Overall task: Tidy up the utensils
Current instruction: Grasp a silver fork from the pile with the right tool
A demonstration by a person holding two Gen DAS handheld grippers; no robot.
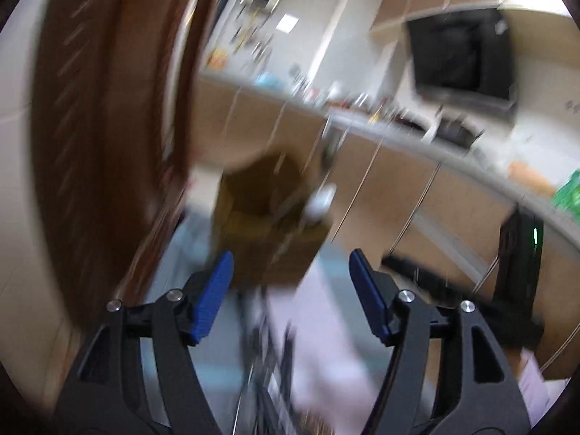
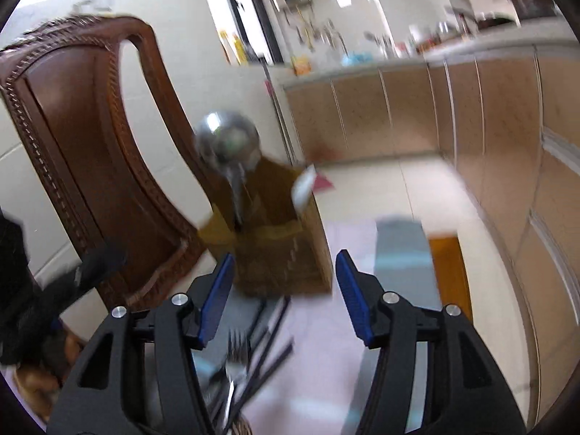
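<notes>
Blue pads on the left gripper [image 1: 290, 275] stand spread with nothing between them, and the right gripper [image 2: 284, 279] is spread and empty too. Just beyond both pairs of jaws, a brown utensil holder [image 2: 282, 250] stands on the pale tablecloth [image 2: 326, 344], with a steel ladle [image 2: 226, 141] and a white spoon [image 2: 304, 185] upright in it. Nearer, below the right jaws, a fork [image 2: 235, 359] and black chopsticks [image 2: 270, 340] lie loose on the cloth. A wooden chair [image 2: 90, 137] stands left; kitchen cabinets [image 2: 398, 108] run far right.
</notes>
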